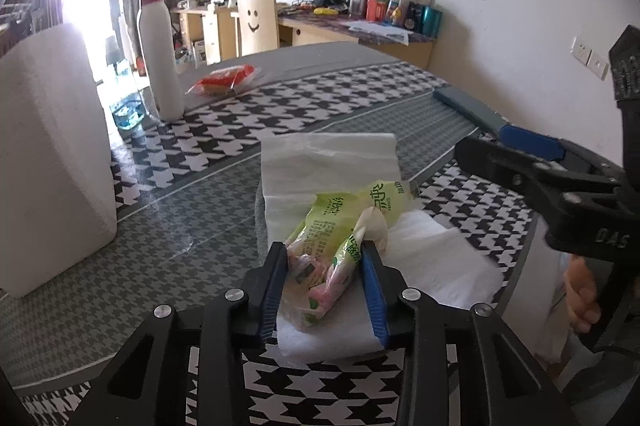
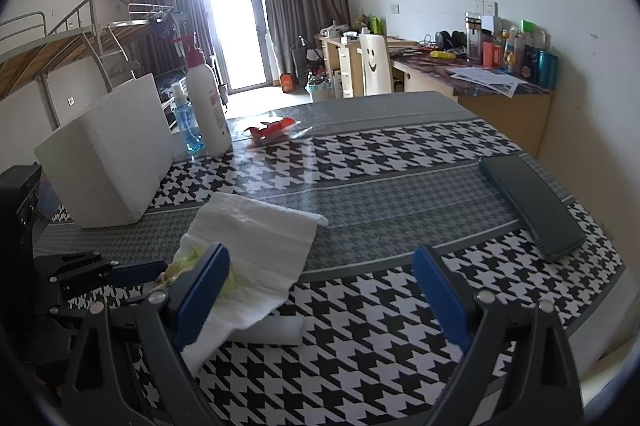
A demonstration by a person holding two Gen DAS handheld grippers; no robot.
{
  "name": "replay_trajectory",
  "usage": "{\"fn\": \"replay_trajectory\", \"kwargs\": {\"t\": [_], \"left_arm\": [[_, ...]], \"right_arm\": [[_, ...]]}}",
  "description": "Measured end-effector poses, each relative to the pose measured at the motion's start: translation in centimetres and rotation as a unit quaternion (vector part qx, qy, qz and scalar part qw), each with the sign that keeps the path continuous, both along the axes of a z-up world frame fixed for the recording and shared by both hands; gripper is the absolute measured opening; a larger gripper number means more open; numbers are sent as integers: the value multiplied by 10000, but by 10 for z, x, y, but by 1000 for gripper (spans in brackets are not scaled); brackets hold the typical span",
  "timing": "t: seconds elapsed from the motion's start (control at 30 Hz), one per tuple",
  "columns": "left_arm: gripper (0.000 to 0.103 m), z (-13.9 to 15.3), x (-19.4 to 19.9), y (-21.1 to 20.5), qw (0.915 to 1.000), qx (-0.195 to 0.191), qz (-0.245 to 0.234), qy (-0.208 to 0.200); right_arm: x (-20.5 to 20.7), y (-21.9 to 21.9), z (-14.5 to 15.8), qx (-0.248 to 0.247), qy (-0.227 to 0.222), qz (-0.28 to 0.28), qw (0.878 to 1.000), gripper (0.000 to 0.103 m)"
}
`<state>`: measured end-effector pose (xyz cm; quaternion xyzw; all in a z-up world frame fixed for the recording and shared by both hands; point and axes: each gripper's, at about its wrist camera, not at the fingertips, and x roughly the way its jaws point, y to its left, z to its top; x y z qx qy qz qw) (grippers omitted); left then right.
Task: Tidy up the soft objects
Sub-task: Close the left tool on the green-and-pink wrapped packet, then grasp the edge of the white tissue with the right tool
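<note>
Fingers of the left gripper (image 1: pixel 325 258) sit either side of a green snack packet (image 1: pixel 340 238), blue pads touching its crumpled wrapper, so it's grasping the packet; how firm the squeeze is can't be told. Right gripper (image 2: pixel 320 270) is released, jaws wide apart w/ nothing between them, hovering over the houndstooth tablecloth (image 2: pixel 360 346).

Packet lies on a white folded towel (image 1: pixel 332 166) near the table's front edge. Its long axis runs away from the left fingers & slightly to the right, roughly along the line the gripper points, so the pads close across its narrow width. Left hand is clearly nearer; the right one hangs off to the side, its left finger just overlapping the towel's edge in the right wrist view.

Around it:
- white box (image 2: pixel 108 162) stands to the left, near the towel but apart; prob. the bin for soft stuff, though that's a guess.
- white pump bottle (image 1: pixel 158 58) and a small blue bottle (image 2: pixel 186 122) stand behind the box, further back.
- red-wrapped snack (image 1: pixel 224 80) lies well apart, toward the far side.
- dark flat case (image 2: pixel 532 202) lies to the right, well clear.

Nothing stands between packet and box. Main risk, I'd say: towel drags along w/ the wrapper if the pads have caught the cloth underneath, and the thin film may slip.
</note>
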<state>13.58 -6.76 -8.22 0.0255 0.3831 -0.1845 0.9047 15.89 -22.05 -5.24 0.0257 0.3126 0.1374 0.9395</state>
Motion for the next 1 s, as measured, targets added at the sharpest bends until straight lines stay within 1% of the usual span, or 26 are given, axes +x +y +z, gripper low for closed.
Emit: {"fn": "replay_trajectory", "kwargs": {"t": [0.13,0.33,0.53,0.67,0.87,0.97,1.0], "left_arm": [[39,9,-6,3,9999,-94,-12,-143],[39,18,-10,21,9991,-190,258,-277],[39,22,-10,37,9979,-203,518,-340],[39,23,-11,46,9970,-207,643,-375],[39,24,-12,60,9954,-177,858,-390],[39,23,-12,64,9952,-187,888,-374],[39,23,-13,65,9952,-191,884,-377]], "right_arm": [[-1,2,2,-28,-40,20,10000,95],[-1,7,1,-16,-3,148,9999,95],[-1,25,-3,-96,52,466,9989,95],[-2,40,-4,-246,35,733,9970,95],[-2,59,-13,-491,152,1111,9925,95],[-2,66,-19,-552,246,1231,9906,95],[-2,66,-20,-574,264,1246,9902,93]]}}
